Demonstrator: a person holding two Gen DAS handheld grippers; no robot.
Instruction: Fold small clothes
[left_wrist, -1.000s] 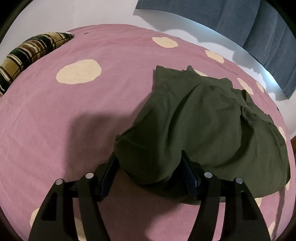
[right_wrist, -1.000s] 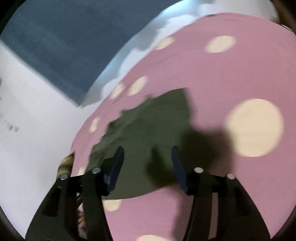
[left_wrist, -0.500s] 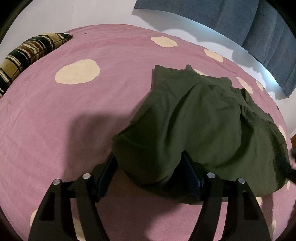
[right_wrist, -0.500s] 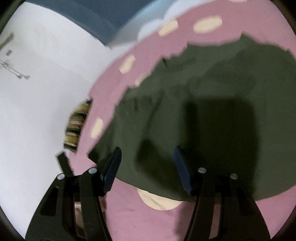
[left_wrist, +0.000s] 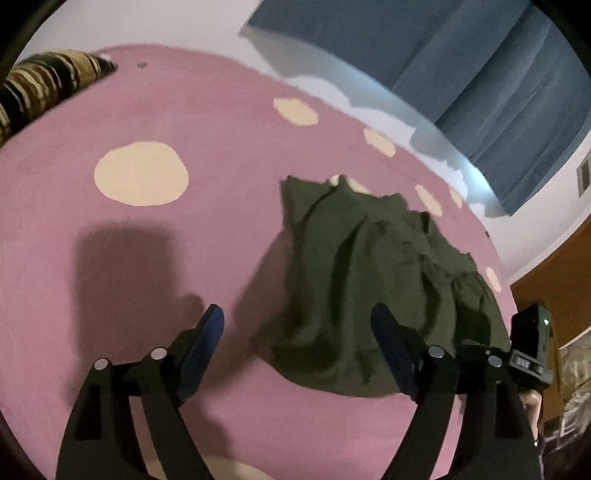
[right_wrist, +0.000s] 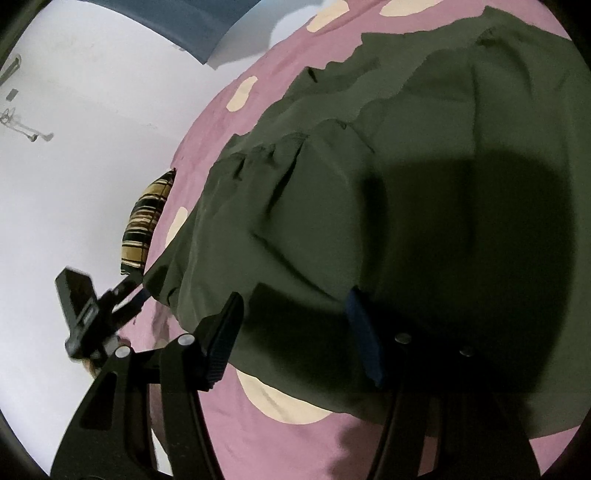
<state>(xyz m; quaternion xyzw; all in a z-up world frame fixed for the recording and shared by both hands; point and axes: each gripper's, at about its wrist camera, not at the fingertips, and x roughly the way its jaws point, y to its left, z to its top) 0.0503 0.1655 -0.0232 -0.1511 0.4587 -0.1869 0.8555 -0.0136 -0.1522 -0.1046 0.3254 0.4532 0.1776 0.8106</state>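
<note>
White wall, blue curtain, pink cream-dotted bedspread, striped pillow.

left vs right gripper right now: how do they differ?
Left gripper stands wide open; its jaws have just been opening, and the green garment lies loose between the fingers, untouched. Right gripper is narrower, low over the garment's near edge, not pinching it. Left looks across the pink cover; right sees mostly cloth. Shared: black frames, blue pads, neither holding anything.

garment cut off right, striped pillow blurred
</note>
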